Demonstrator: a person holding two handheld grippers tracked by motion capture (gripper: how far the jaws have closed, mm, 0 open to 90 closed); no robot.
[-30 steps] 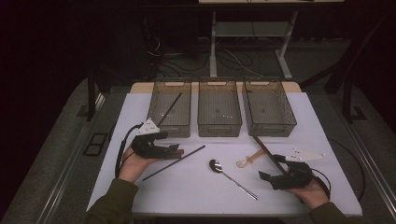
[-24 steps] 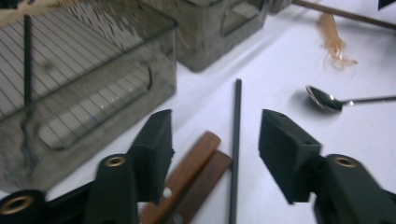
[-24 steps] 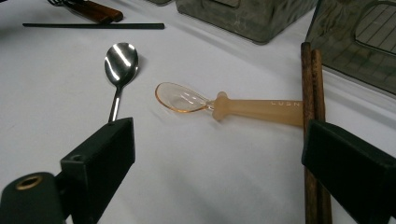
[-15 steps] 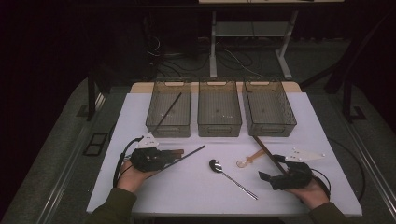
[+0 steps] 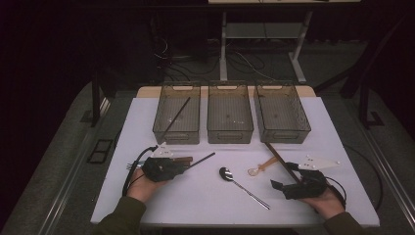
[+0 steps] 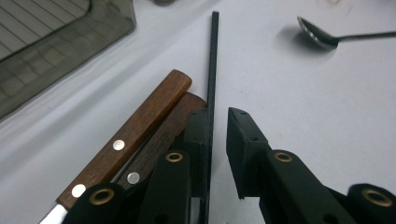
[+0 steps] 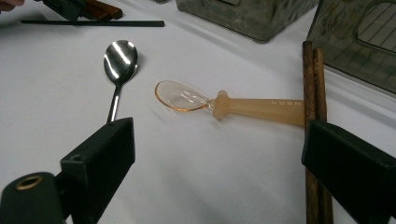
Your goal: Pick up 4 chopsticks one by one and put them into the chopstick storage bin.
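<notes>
My left gripper [image 5: 185,165] rests low on the white table [image 5: 195,200], pointing right. A black chopstick [image 6: 213,60] lies between its jaws. The jaws have just been closing: the left pad touches the stick, and a narrow gap still shows at the right pad [image 6: 243,135]. Two wooden-handled knives [image 6: 140,126] lie against its left side. The black chopstick [image 5: 200,160] runs up-right from the gripper. My right gripper [image 5: 285,176] sits near the front right with its jaws wide open and nothing between them [image 7: 219,140]. An orange plastic spoon [image 7: 224,105] lies ahead of it.
Three grey bins [image 5: 230,115] stand in a row at the back; the left one [image 5: 177,132] holds another black chopstick [image 5: 177,116]. A metal spoon [image 5: 240,183] lies mid-table. A pair of brown chopsticks [image 7: 313,84] lies beside the orange spoon [image 5: 262,168].
My left gripper has come down onto the table around the black chopstick, and its jaws have narrowed. The right gripper has stayed put.
</notes>
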